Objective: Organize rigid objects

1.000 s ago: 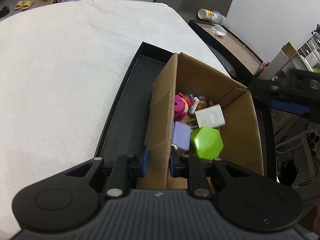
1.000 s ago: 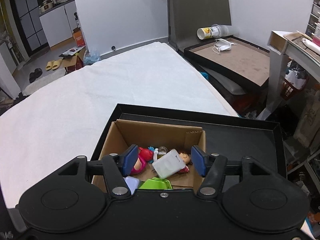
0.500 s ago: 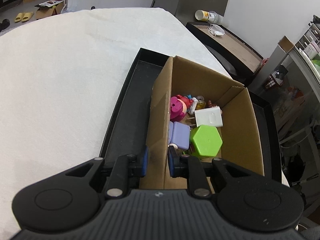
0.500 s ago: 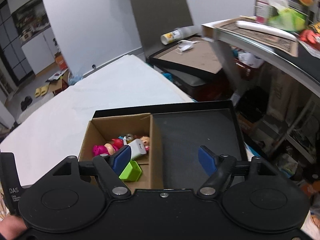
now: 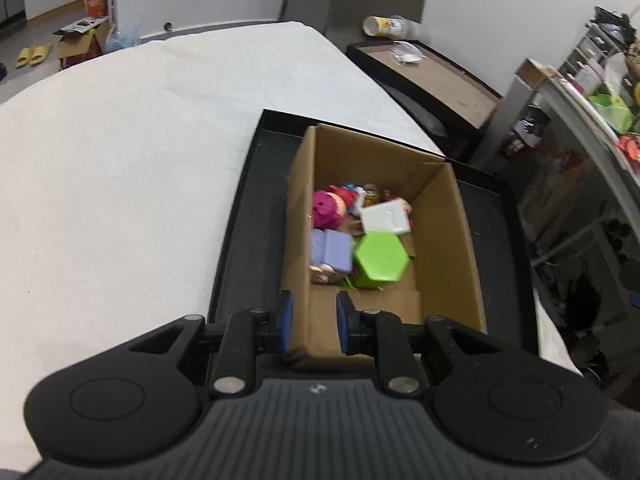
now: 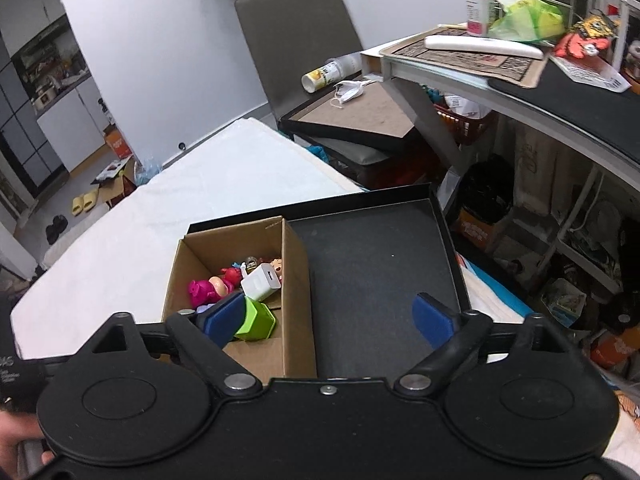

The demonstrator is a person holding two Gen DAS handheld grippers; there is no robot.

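Note:
A brown cardboard box (image 5: 448, 248) stands in a black tray (image 5: 248, 216) on a white table. It holds a green hexagonal block (image 5: 380, 256), a purple block (image 5: 332, 250), a white charger (image 5: 386, 218), a pink pig toy (image 5: 326, 208) and small figures. My left gripper (image 5: 314, 326) straddles the box's near left corner, its pads slightly apart from the cardboard. My right gripper (image 6: 330, 318) is open and empty above the box (image 6: 296, 280) and the tray (image 6: 376, 264); the green block (image 6: 258, 320) and the charger (image 6: 262, 282) show there.
A desk (image 6: 520, 92) with clutter stands on the right. Behind the table are a grey chair (image 6: 296, 36), a flat dark box with a mask (image 6: 348, 92) and a tipped cup (image 6: 324, 76). The white table surface (image 5: 120, 160) spreads left of the tray.
My left gripper's jaws have widened a little around the box corner and pulled back. My right gripper has opened wider and swung right, over the tray's bare half.

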